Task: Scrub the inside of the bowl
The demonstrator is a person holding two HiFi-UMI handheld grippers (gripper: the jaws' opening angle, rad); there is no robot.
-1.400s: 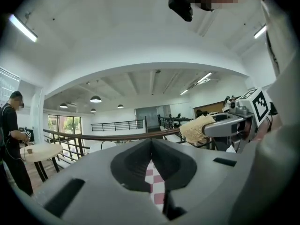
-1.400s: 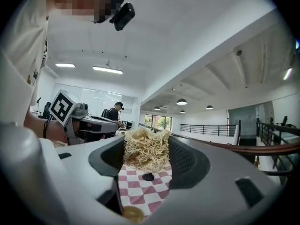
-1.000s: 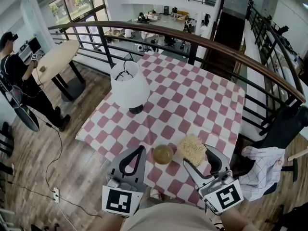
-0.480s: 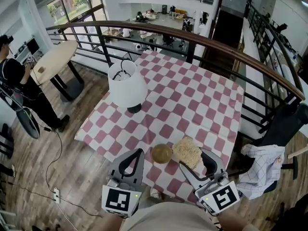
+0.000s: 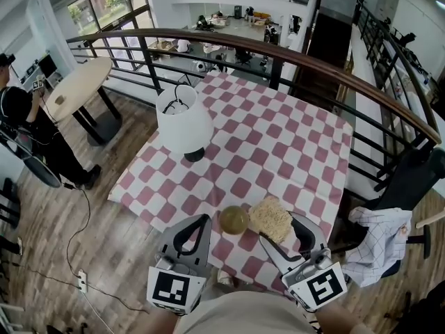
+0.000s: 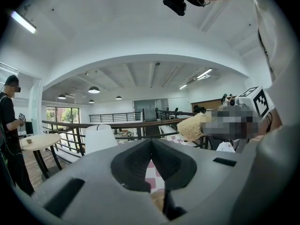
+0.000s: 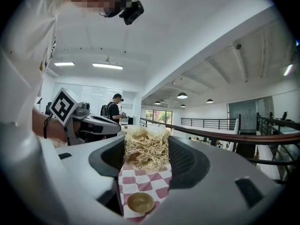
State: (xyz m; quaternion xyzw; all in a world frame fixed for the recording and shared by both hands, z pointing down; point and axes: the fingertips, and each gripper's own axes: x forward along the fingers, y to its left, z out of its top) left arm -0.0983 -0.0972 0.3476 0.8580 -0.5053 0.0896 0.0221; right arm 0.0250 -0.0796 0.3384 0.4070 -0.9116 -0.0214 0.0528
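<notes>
Right gripper's (image 5: 277, 227) fingers pinch the loofah (image 5: 269, 216) just right of the bowl (image 5: 234, 220); left gripper's (image 5: 202, 219) fingers are pressed together, empty; scrubbing looks unstarted.

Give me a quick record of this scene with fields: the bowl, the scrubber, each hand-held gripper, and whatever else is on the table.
bowl: small, brown, upright on the checked cloth, near the table's near edge
scrubber: pale fibrous pad, just right of the bowl, not inside it
right hand-held gripper: shut on the scrubber
left hand-held gripper: shut, holding nothing, tip just left of the bowl
lamp: white, standing farther back on the cloth
</notes>
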